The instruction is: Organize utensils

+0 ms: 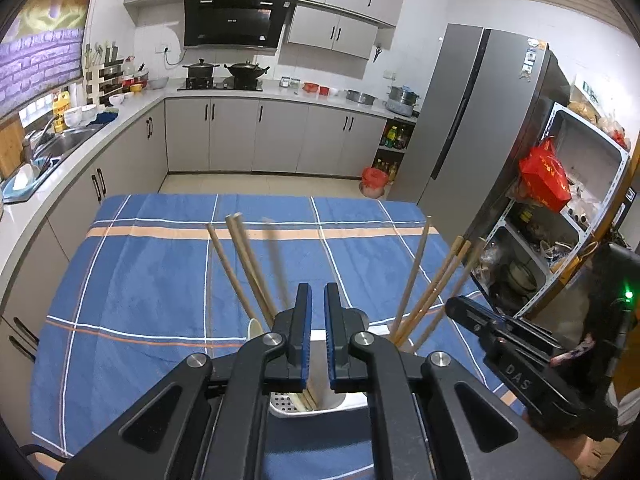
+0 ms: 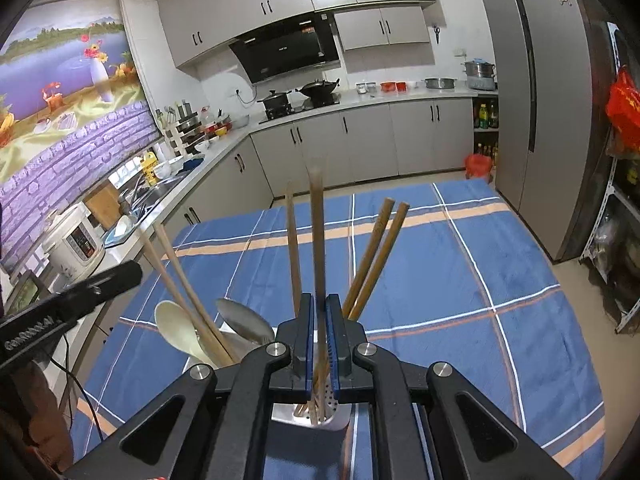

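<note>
Most of the job looks done. The white perforated holder point(image 1: 308, 404) sits on the blue plaid tablecloth point(image 1: 160, 272), right under both grippers, w/ wooden chopsticks point(image 1: 244, 264) fanned upright in it: one bunch leaning left, another bunch point(image 1: 432, 284) leaning right. In the right wrist view a cream spoon point(image 2: 176, 330) and a metal spoon point(image 2: 244, 322) stand in the holder's left part, beside two more sticks. No loose utensils show on the visible cloth.

Left gripper point(image 1: 318, 320): jaws nearly together, gap looks bare, nothing clamped as far as the view shows.

Right gripper point(image 2: 320, 334): jaws nearly together too, w/ a blurred chopstick point(image 2: 318, 240) running up through the slot. Probably pinched, but the blur makes it hard to say whether the pads actually press it; its lower end reaches down into the holder point(image 2: 320, 420).

Left to do, judging by this: seat or let go of that last stick, maybe tidy the lean. Table edges nearest the camera are hidden by the gripper bodies, so stray items there can't be ruled out.
</note>
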